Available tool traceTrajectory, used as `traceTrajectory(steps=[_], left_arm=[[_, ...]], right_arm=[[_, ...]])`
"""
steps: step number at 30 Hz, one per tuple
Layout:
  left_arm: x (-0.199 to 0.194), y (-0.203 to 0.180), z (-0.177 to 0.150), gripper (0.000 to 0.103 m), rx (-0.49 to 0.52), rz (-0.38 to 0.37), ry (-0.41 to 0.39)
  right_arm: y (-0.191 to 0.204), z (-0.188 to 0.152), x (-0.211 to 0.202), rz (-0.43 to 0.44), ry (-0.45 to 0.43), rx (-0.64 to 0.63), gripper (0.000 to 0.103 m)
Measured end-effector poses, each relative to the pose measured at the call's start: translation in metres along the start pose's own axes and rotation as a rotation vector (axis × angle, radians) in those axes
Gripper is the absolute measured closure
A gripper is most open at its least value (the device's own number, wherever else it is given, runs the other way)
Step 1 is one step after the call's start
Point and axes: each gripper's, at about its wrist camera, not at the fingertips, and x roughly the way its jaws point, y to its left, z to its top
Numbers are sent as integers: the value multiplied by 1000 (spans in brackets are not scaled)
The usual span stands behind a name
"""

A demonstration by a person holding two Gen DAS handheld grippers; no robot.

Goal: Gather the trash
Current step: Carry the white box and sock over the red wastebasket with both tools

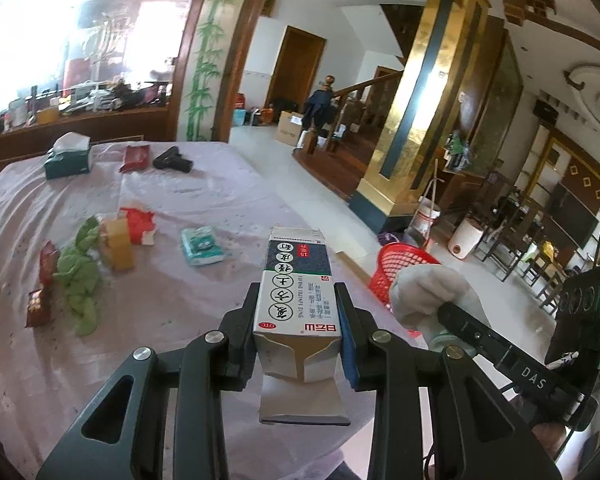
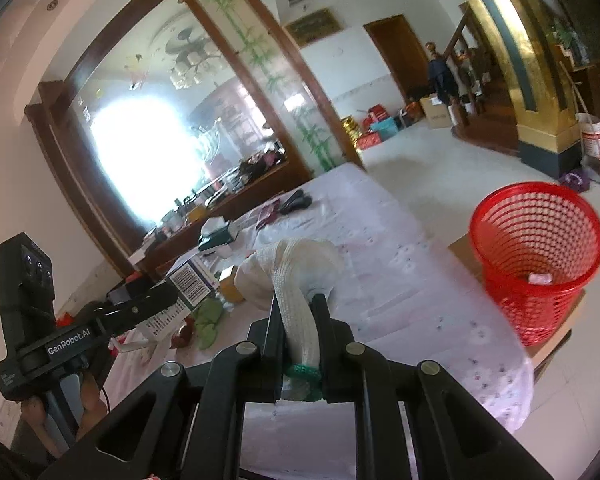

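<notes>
On the left of the lilac-clothed counter [image 1: 148, 320] lie a green cloth [image 1: 80, 280], wrappers and a tissue pack [image 1: 201, 245]. The left gripper [image 1: 298, 316], marked "GenRobot.AI", has its jaws clamped on a medicine box [image 1: 296, 292] reading "OTC", its long axis pointing away from the camera above the counter edge. The right gripper [image 2: 298, 332], marked "DAS", pinches a white knit glove [image 2: 296, 280] lengthwise. A red mesh basket [image 2: 540, 240] stands further right.

White glove [image 2: 300, 280] between right gripper [image 2: 298, 320] fingers
</notes>
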Motion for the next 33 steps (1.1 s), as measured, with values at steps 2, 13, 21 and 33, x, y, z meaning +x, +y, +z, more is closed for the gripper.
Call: traceTrajectory(steps=[2, 13, 21, 33], left_arm=[[3, -8, 4, 71, 12, -14, -5], [34, -64, 23, 71, 102, -98, 1], [62, -94, 32, 71, 136, -144, 26], [92, -125, 39, 71, 158, -183, 40]], right_arm=[[-3, 3, -8, -21, -21, 0, 90], [-35, 28, -42, -114, -130, 43, 90], [-54, 40, -53, -149, -173, 60, 90], [-87, 49, -69, -197, -211, 100, 90]])
